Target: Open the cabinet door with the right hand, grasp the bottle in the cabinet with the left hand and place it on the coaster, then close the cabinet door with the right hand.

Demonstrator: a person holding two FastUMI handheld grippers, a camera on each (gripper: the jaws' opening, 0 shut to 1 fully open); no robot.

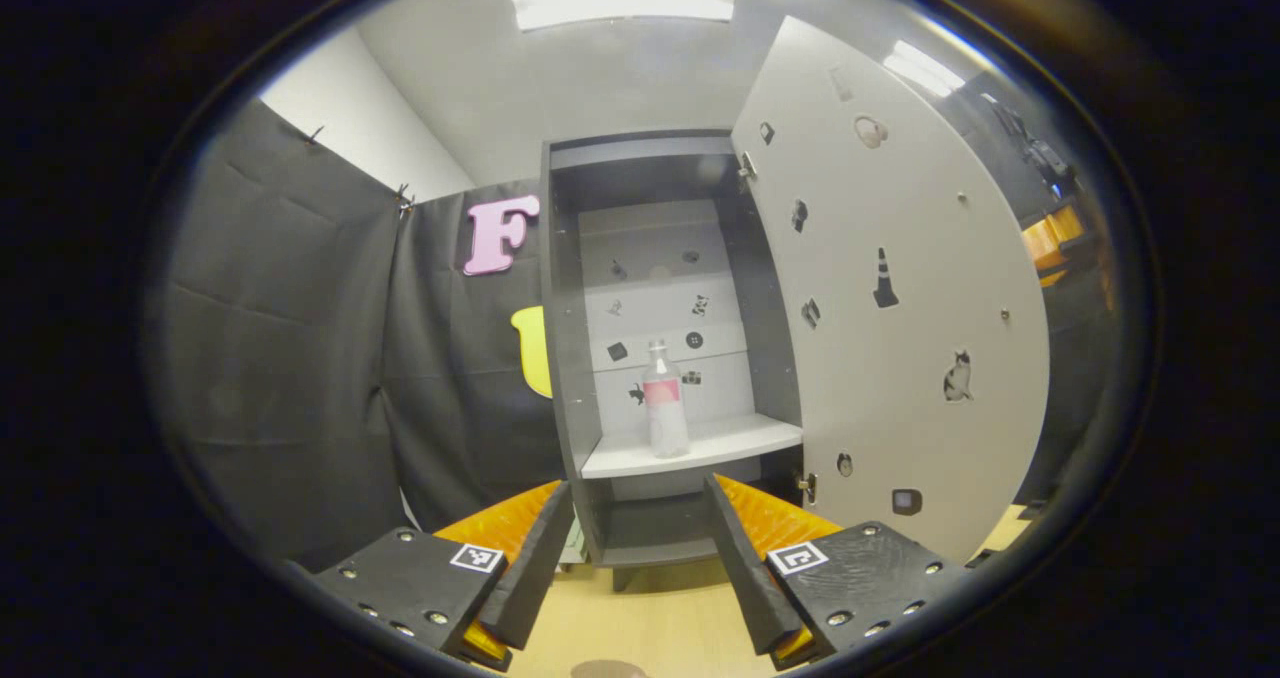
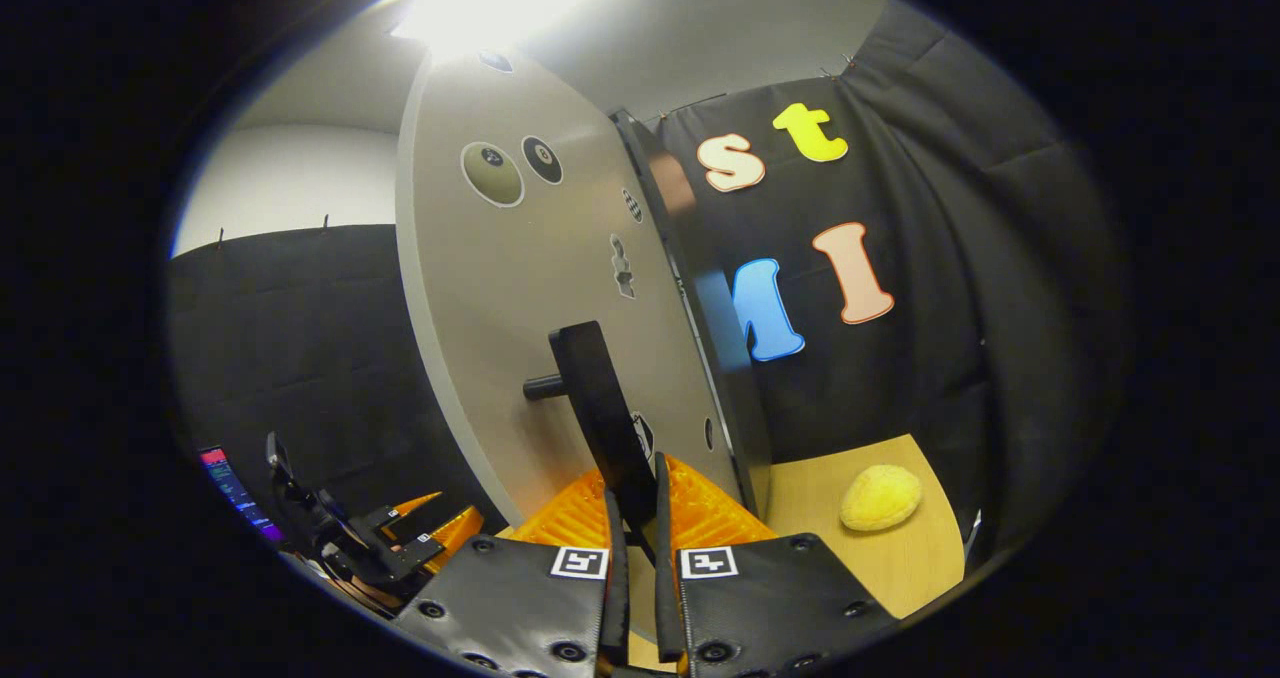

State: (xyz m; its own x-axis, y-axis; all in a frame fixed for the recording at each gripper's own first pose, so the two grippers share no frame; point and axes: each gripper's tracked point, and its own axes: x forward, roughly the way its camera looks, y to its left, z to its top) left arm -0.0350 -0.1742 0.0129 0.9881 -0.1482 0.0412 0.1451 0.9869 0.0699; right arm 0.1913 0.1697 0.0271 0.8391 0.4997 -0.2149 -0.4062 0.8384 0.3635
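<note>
Booth interior, right hand-held gripper [image 2: 636, 548] clamping door handle [image 2: 600, 408] (left spread).

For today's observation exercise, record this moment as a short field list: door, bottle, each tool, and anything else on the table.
Door: pale grey cabinet door with small picture stickers, swung open
Bottle: clear plastic bottle with pink label, upright on the cabinet's white shelf, untouched
Left tool: open, aimed at the bottle, short of it
Right tool: shut on the door's black bar handle
Also on table: yellow sponge-like lump on the wooden top
</note>
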